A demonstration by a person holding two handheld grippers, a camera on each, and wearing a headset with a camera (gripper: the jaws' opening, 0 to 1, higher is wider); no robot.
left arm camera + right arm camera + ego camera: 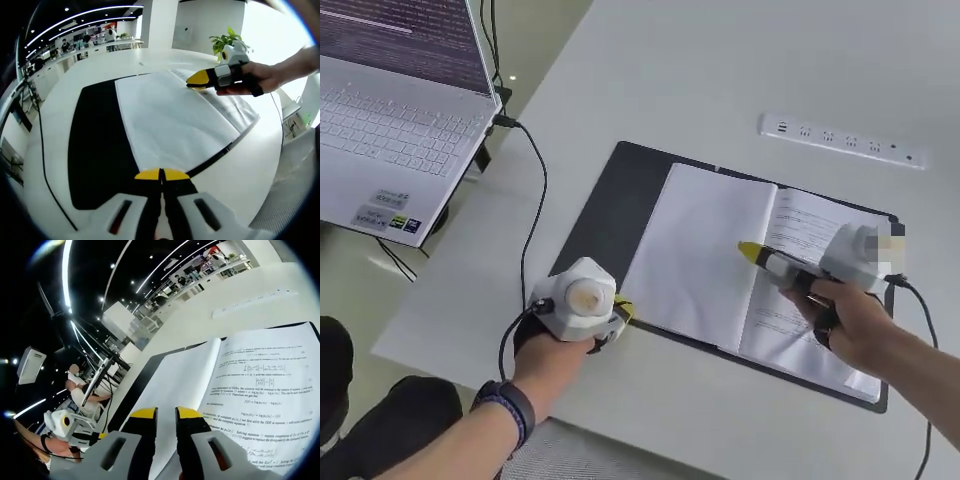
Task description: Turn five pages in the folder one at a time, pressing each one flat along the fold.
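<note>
Folder: lies open [605,200] on the white table [700,80], with the black cover bare on its left side.
Pages: a blank page [705,250] lies flat left of the fold [770,210] and a printed page [810,225] right of it. The blank page's left edge stops well short of the cover's left edge.
Right gripper: it sits [750,252] over the fold, yellow tips pointing toward the blank page. In its own view the jaws stand slightly apart, with only page seen through the gap.
Left gripper: it sits [623,312] at the folder's near edge, by the blank page's near-left corner, over the cover. In its own view the yellow tips meet, with nothing seen between them.
Near edge: the folder lies close to the table's near edge — little bare table there.
Far edge: a strip of bare table separates the folder from the power strip [842,140].
Left side: a black cable [535,190] runs past the cover's left edge, near it but apart. Beyond the cable is bare table, then a laptop [390,110] at the table's left edge.
Room: the widest bare stretch is far-left, between laptop and power strip.
</note>
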